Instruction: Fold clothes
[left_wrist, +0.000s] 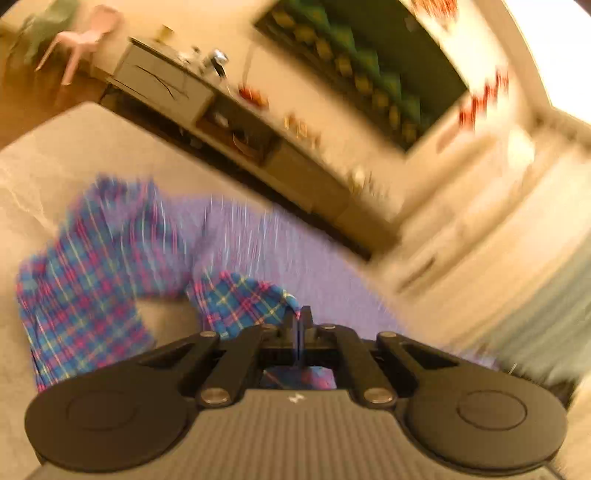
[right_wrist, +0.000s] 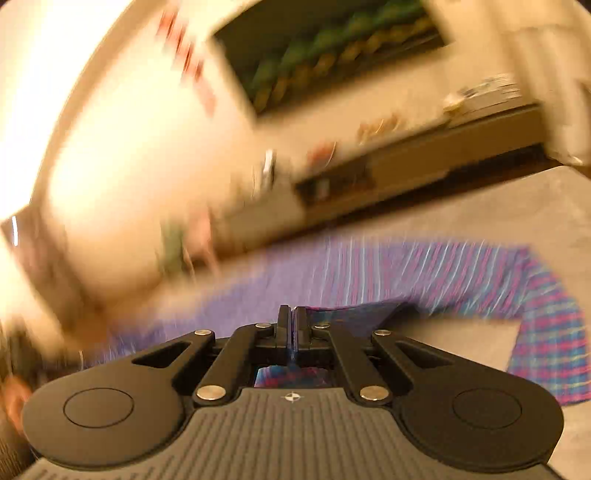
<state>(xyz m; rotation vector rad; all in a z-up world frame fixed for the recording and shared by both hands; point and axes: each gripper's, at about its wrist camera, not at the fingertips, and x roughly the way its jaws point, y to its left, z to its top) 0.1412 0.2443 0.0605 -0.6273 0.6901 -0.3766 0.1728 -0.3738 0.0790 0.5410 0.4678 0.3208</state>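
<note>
Jaws fully closed on both sides: left gripper (left_wrist: 297, 325) pinched a plaid fabric edge, right gripper (right_wrist: 291, 325) pinched another edge of the same plaid garment (left_wrist: 85, 280). Both views were motion-blurred. Cloth was partly raised, the rest trailing on the grey desk (left_wrist: 55, 155), one leg-like part draped toward its left edge. Judged step: lifting the hem or waist to fold over. Next move likely needed both edges carried level across, then laid flat and aligned before release.
</note>
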